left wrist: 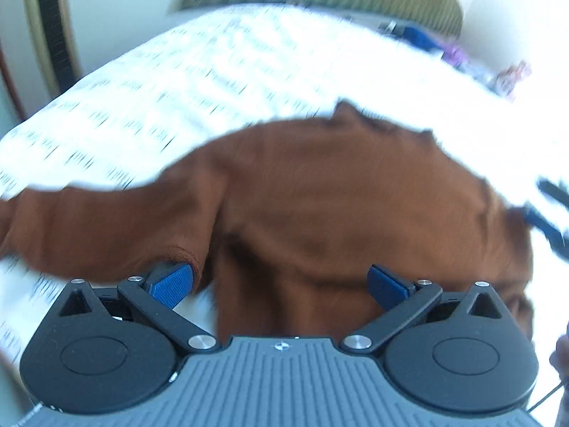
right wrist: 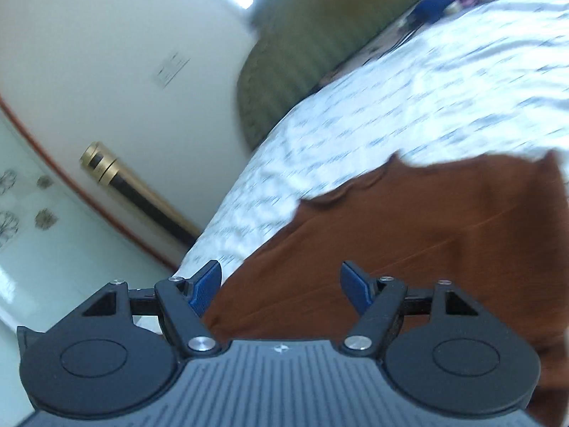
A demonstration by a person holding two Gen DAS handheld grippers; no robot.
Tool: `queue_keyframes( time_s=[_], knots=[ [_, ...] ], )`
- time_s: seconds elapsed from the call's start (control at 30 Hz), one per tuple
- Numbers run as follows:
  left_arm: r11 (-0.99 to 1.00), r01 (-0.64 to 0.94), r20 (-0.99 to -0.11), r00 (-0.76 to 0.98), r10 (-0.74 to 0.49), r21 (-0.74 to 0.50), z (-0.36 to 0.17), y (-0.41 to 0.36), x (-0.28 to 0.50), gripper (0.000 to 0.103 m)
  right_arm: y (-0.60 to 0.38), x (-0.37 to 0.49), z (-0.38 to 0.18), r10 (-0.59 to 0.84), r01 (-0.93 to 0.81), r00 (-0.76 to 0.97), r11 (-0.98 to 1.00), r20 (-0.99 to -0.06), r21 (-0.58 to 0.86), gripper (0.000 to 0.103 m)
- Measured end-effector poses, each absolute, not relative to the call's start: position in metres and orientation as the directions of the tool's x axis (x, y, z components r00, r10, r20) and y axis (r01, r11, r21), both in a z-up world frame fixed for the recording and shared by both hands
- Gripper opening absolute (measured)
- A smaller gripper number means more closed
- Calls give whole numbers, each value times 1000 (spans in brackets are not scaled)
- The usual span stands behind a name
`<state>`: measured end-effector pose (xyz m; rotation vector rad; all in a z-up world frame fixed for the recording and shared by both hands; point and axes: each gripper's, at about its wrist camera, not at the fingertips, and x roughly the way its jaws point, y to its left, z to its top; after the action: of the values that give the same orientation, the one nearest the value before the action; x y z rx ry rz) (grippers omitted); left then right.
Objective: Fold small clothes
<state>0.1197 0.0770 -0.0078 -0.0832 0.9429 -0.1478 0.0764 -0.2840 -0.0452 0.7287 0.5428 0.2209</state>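
A small rust-brown long-sleeved top (left wrist: 320, 192) lies spread on a white patterned bedsheet (left wrist: 185, 82), one sleeve stretched out to the left. My left gripper (left wrist: 281, 281) is open just above the top's near edge, with its left blue pad (left wrist: 170, 284) against the sleeve cuff. In the right wrist view the same top (right wrist: 409, 235) lies ahead and to the right. My right gripper (right wrist: 281, 284) is open over its near edge, holding nothing. The right gripper also shows at the right edge of the left wrist view (left wrist: 549, 213). Both views are motion-blurred.
A green ribbed cushion (right wrist: 302, 46) stands at the bed's far end. Blue and purple items (right wrist: 441, 0) lie beside it. A gold and black pole (right wrist: 135, 192) leans by the white wall, over a pale floor (right wrist: 53, 249). The bed edge runs along the left.
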Motion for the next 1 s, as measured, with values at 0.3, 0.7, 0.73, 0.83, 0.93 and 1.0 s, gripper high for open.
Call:
queue_keyframes(
  time_s=[0.3, 0.7, 0.73, 0.83, 0.93, 1.0],
  knots=[
    [996, 85, -865, 501, -29, 16, -63, 53, 160, 103, -363, 116, -99, 76, 219, 710, 921, -700, 322, 17],
    [998, 60, -846, 532, -21, 13, -62, 59, 140, 103, -312, 83, -84, 240, 9, 749, 928, -618, 372, 17],
    [998, 62, -843, 537, -24, 11, -64, 59, 141, 103, -305, 89, -96, 191, 40, 713, 950, -675, 311, 15],
    [997, 70, -835, 549, -25, 15, -66, 59, 139, 103, -317, 90, -108, 200, 66, 734, 930, -650, 360, 15],
    [998, 59, -841, 541, -29, 4, -63, 61, 135, 103, -304, 82, -90, 172, 50, 749, 948, -640, 314, 17],
    [999, 48, -842, 538, -37, -13, -62, 66, 135, 103, -291, 84, -96, 234, -18, 709, 949, -665, 315, 18]
  ],
)
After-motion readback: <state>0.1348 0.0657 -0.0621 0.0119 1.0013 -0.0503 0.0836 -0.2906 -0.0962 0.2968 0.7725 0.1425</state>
